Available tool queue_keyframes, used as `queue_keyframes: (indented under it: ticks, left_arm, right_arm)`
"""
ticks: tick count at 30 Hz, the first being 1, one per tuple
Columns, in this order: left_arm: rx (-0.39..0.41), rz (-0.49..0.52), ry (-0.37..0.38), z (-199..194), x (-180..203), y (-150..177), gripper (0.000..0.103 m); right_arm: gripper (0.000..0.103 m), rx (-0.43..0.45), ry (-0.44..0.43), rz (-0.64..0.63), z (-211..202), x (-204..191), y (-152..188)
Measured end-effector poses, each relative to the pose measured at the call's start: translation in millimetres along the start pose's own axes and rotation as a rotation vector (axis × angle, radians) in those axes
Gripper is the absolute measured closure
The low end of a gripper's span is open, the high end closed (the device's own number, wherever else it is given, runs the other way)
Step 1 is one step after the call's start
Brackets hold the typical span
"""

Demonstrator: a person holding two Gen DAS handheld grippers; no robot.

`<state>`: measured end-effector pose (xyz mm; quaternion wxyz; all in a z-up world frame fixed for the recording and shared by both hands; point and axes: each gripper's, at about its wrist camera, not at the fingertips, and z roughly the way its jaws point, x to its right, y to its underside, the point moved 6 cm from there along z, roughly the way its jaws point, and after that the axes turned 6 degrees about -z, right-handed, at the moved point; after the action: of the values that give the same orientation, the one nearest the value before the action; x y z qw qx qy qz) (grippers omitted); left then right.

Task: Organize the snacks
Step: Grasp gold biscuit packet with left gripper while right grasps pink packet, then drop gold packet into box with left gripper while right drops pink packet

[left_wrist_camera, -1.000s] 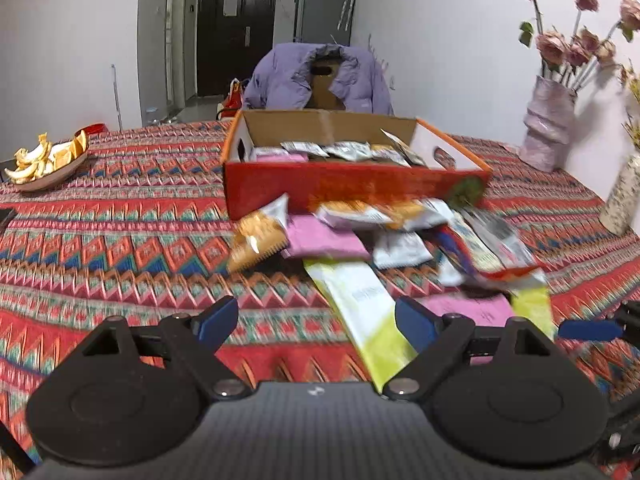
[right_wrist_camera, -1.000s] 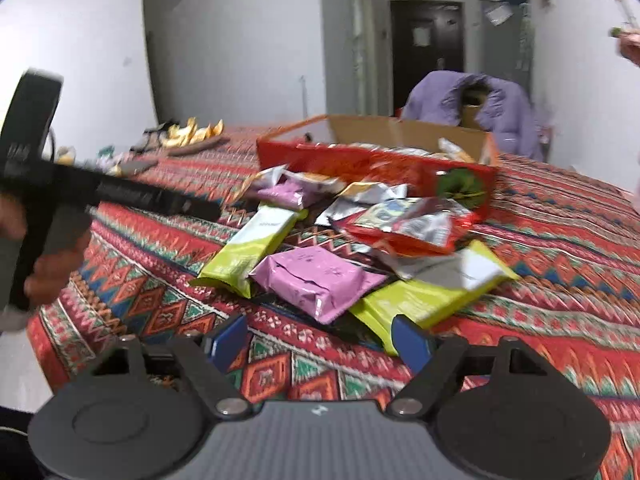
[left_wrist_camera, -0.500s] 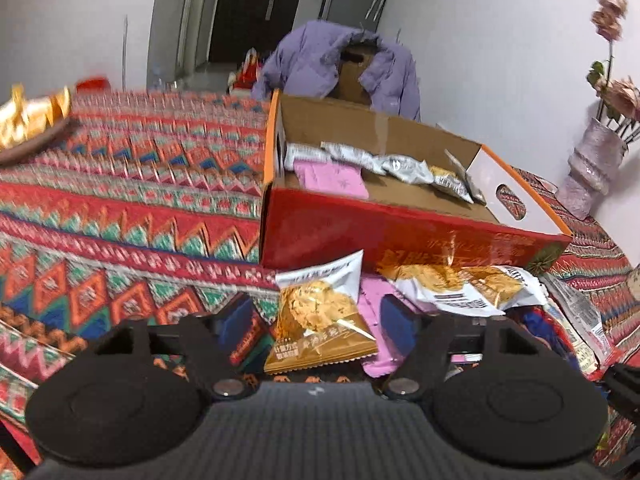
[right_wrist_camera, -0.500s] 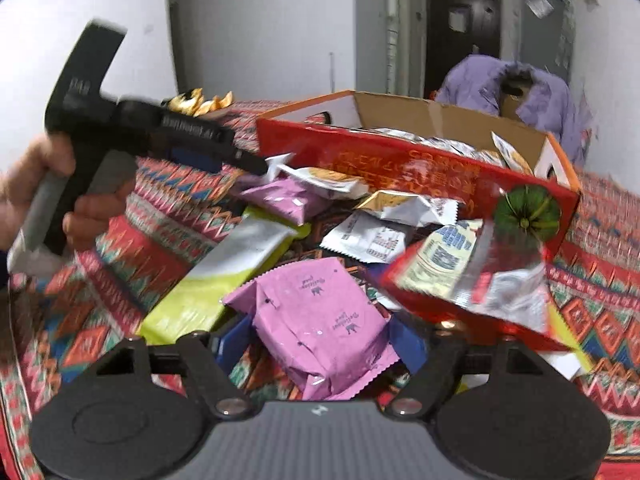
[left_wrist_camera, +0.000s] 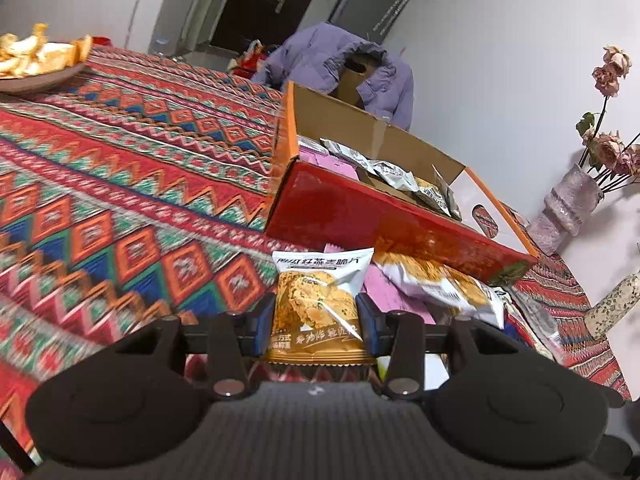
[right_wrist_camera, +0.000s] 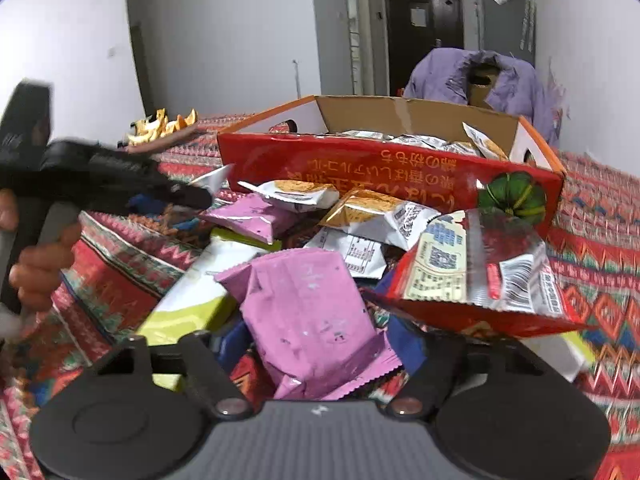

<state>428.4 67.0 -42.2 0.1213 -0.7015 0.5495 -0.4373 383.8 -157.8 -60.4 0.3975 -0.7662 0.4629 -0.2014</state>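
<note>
A red cardboard box (left_wrist_camera: 372,216) with several snack packets inside stands on the patterned tablecloth; it also shows in the right wrist view (right_wrist_camera: 360,160). Loose packets lie piled in front of it. My left gripper (left_wrist_camera: 316,322) is shut on a golden cracker packet (left_wrist_camera: 316,304) just in front of the box. My right gripper (right_wrist_camera: 316,344) is shut on a pink packet (right_wrist_camera: 308,312) at the near side of the pile. The left gripper (right_wrist_camera: 120,184) and the hand holding it show at the left of the right wrist view.
A plate of orange peels (left_wrist_camera: 36,64) sits far left on the table. Vases of dried roses (left_wrist_camera: 568,208) stand to the right of the box. A chair with a purple jacket (left_wrist_camera: 340,68) stands behind the table. A red packet (right_wrist_camera: 480,272) and a yellow-green packet (right_wrist_camera: 192,296) flank the pink one.
Both grippers moved forward into the pile and closed: the left on the golden cracker packet, the right on the pink packet.
</note>
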Motion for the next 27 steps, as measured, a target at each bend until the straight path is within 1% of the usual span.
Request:
queue_keyframes:
  ticks: [2, 5, 8, 11, 15, 19, 24, 27]
  left_arm:
    - [0.01, 0.001, -0.012, -18.3, -0.2, 10.0, 0.06]
    - [-0.006, -0.011, -0.015, -45.0, -2.0, 32.0, 0.06]
    - [-0.009, -0.01, -0.005, -68.5, -0.9, 50.7, 0.06]
    - [-0.002, 0.02, 0.013, -92.8, 5.3, 65.4, 0.06]
    - [0.026, 0.043, 0.022, -110.6, 12.7, 70.3, 0.06]
    - [0.053, 0.06, 0.029, -121.1, 20.6, 70.5, 0.06]
    - [0.062, 0.083, 0.032, -119.6, 28.6, 67.8, 0.06]
    - [0.067, 0.109, 0.043, -113.8, 38.0, 56.8, 0.06]
  right_arm:
    - [0.037, 0.007, 0.008, 0.021, -8.2, -4.8, 6.8]
    - [0.038, 0.008, 0.036, 0.002, -23.9, -19.7, 19.2]
    - [0.039, 0.016, 0.037, 0.024, -42.1, -31.3, 31.4]
    - [0.039, 0.029, 0.043, 0.053, -59.6, -36.8, 42.6]
    - [0.039, 0.057, 0.062, 0.086, -81.2, -37.5, 52.0]
    - [0.039, 0.089, 0.07, 0.089, -98.1, -40.2, 52.7]
    - [0.039, 0.124, 0.068, 0.093, -110.9, -39.6, 46.6]
    - [0.039, 0.151, 0.05, 0.103, -115.8, -32.6, 35.0]
